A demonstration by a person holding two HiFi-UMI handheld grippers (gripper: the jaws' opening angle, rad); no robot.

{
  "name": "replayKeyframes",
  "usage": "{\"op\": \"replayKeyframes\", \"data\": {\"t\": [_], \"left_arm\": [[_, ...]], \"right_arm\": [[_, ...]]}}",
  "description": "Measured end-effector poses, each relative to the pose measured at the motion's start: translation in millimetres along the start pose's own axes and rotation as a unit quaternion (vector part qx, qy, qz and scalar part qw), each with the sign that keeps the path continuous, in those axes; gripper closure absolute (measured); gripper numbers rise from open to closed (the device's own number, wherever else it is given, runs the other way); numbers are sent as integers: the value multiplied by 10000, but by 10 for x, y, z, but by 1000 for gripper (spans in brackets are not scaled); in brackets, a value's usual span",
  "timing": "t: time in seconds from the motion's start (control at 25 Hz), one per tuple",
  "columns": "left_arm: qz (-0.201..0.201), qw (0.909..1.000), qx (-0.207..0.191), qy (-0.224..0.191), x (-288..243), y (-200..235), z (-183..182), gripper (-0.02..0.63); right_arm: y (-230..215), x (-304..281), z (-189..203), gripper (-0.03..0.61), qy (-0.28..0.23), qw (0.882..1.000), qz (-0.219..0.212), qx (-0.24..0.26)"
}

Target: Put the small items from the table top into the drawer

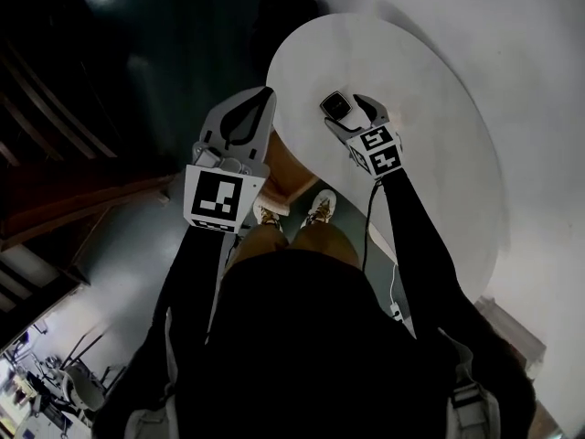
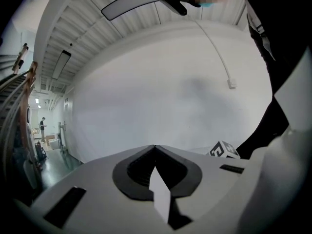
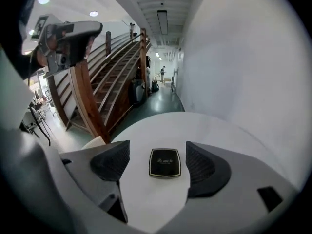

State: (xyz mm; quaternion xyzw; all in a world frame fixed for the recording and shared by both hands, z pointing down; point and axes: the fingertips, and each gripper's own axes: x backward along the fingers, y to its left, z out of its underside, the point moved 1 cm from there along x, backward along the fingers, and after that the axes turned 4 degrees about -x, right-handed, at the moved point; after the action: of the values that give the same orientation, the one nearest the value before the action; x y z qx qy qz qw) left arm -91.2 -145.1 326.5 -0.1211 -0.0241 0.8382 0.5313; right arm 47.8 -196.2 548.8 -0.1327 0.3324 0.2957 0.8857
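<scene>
A small black square case with a thin pale rim lies flat on the round white table. My right gripper is open just above the table top, and the case sits between its two pads with a gap on each side. From the head view the same case shows at the tip of the right gripper, near the table's left edge. My left gripper hangs left of the table over the dark floor, jaws shut with nothing in them; its own view has the left gripper against a white wall.
A wooden piece, perhaps the drawer, juts out under the table's near edge, above the person's shoes. A cable trails from the right gripper. A wooden staircase rises beyond the table, beside a long corridor.
</scene>
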Motion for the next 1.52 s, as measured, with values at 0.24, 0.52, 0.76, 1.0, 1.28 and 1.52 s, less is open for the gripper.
{"op": "replayKeyframes", "data": {"t": [0.24,0.52,0.76,1.0,1.28,1.52], "left_arm": [[-201,9995,113,205,91,129,100,600],[-456,9969,588,245,274,254,244,600],[-490,9970,526,268,371,247,256,600],[-422,9981,361,256,437,233,266,600],[-188,9989,424,-47,548,201,206,600],[-102,9995,283,-40,554,222,192,600]], "right_arm": [[-114,-411,308,230,736,9968,-295,-119],[-184,-624,545,233,1270,9913,-181,-289],[-189,-582,527,244,1298,9914,-125,-81],[-128,-213,-26,244,291,9995,113,-96],[314,439,-624,243,-820,9963,220,-133],[690,1042,-1008,243,-1561,9871,353,-48]]}}
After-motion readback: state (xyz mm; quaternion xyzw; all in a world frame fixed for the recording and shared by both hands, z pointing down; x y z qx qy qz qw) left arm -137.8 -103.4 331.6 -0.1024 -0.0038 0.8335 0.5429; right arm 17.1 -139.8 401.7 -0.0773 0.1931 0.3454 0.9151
